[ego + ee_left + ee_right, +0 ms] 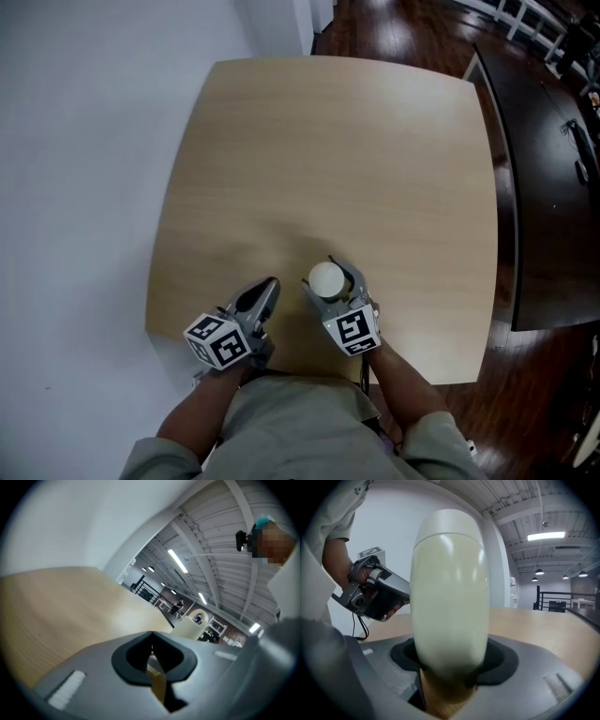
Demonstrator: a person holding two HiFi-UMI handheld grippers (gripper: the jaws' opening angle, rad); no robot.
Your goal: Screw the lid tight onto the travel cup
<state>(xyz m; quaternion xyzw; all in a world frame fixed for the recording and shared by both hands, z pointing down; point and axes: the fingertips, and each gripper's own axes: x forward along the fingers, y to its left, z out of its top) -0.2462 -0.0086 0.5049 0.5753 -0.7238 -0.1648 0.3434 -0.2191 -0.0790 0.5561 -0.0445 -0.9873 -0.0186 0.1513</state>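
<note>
A: Where's the travel cup [449,592]?
B: Upright at the near edge of the table [375,150], lid [447,522] on top, clamped in the right gripper [330,284].
A: And the left gripper [269,285]?
B: Just left of it, jaws pressed together — nothing between them.

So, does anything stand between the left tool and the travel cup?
Nothing visible does. The left tool, shut and empty, sits beside the travel cup, which the right tool grips; only open table lies between them.
</note>
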